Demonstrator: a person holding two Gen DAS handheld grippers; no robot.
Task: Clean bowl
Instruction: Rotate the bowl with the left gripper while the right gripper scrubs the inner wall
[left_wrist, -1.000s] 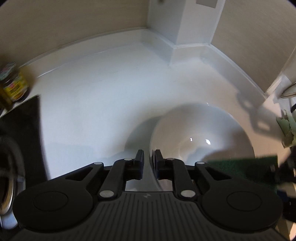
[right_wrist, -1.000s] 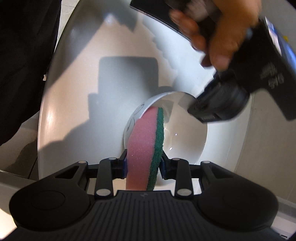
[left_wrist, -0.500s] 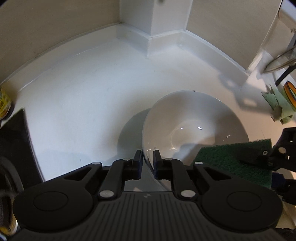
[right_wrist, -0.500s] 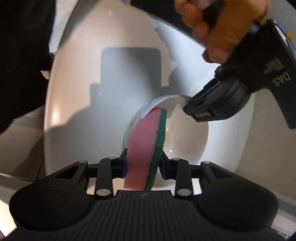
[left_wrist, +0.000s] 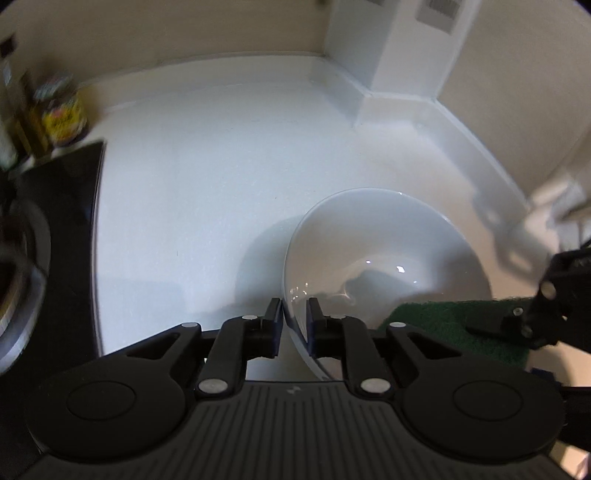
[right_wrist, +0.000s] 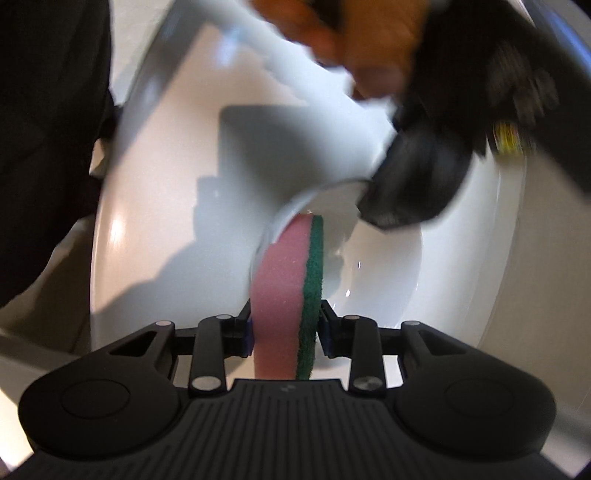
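Bowl (left_wrist: 384, 240) swung away from table's back corner; sponge (right_wrist: 291, 291) now deeper inside, so scrubbing's mid-stroke. Left fingers (left_wrist: 275, 325) pinch rim; right fingers (right_wrist: 245, 330) pinch sponge.

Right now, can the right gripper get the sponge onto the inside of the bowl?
Probably yes. The right gripper is shut on the sponge, whose tip already reaches over the rim of the bowl. The left gripper pinches the rim at one side, leaving the bowl's inside open.
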